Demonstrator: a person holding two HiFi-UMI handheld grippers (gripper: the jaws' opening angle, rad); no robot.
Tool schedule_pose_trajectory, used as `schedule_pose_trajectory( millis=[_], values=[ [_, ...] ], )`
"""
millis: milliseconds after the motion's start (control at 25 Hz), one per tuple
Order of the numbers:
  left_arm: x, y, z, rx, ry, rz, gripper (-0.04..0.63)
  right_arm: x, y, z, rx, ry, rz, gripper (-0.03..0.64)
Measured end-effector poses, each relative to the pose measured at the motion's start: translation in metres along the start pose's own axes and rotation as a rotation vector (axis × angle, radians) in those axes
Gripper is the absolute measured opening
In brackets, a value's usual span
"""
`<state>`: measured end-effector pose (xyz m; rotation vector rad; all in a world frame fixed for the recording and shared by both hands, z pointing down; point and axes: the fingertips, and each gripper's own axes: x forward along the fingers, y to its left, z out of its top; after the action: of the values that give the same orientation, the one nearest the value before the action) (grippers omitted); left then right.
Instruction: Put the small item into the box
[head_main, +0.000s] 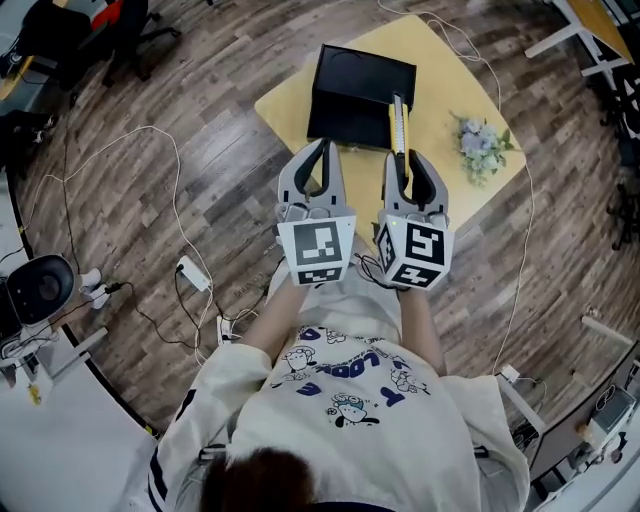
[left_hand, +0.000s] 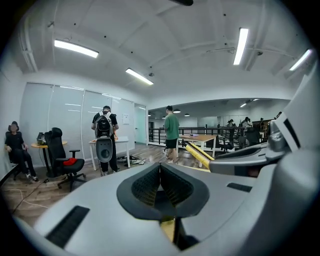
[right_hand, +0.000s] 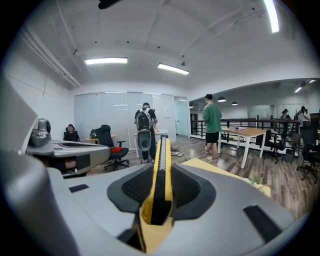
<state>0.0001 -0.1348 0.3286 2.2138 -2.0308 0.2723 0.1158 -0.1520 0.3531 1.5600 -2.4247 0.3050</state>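
Looking down on a brown wood-plank floor (head_main: 170, 180) with a pale yellow square table (head_main: 445, 70) set on it corner-on, ahead of the person. Person in a white cartoon-print shirt (head_main: 350, 385) stands in front of the table, forearms out, one gripper per hand, side by side.

Black rectangular box (head_main: 360, 95) sits on the table's near-left part. Can't tell from the top view whether it's open.

Left gripper (head_main: 322, 150): grey body, marker cube at the back, black ribbed pads pressed together, nothing between them. It points at the box's near edge.

Right gripper (head_main: 404, 158): same build, just beside the left one but apart from it. Jaws pinch a yellow-and-black utility knife (right_hand: 162, 170) edge-up along their length. Knife sticks out well past the jaw tips. In the head view its far end overlaps the box's right edge, and height above the box isn't readable. Right gripper view looks out level across the room, with the knife held in the air.

Small bunch of pale flowers with green leaves (head_main: 480, 145) lies near the table's right corner, well apart from the box.

White power strip (head_main: 193, 272) and thin cables lie on the floor left of the person.

Background: person in a green shirt (right_hand: 212, 120), another wearing a backpack (right_hand: 144, 122).
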Motion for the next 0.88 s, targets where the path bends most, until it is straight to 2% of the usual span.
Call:
schedule_pose_trajectory(
  millis=[240, 480, 880],
  values=[
    [0.024, 0.014, -0.011, -0.016, 0.051, 0.007, 0.015, 0.034, 0.000, -0.004, -0.025, 0.058, 0.036, 0.121],
    [0.054, 0.021, -0.025, -0.043, 0.104, -0.023, 0.015, 0.065, -0.001, -0.020, -0.050, 0.143, 0.066, 0.121],
    [0.093, 0.039, -0.057, -0.082, 0.210, -0.034, 0.015, 0.112, 0.011, -0.059, -0.129, 0.313, 0.187, 0.120]
  ],
)
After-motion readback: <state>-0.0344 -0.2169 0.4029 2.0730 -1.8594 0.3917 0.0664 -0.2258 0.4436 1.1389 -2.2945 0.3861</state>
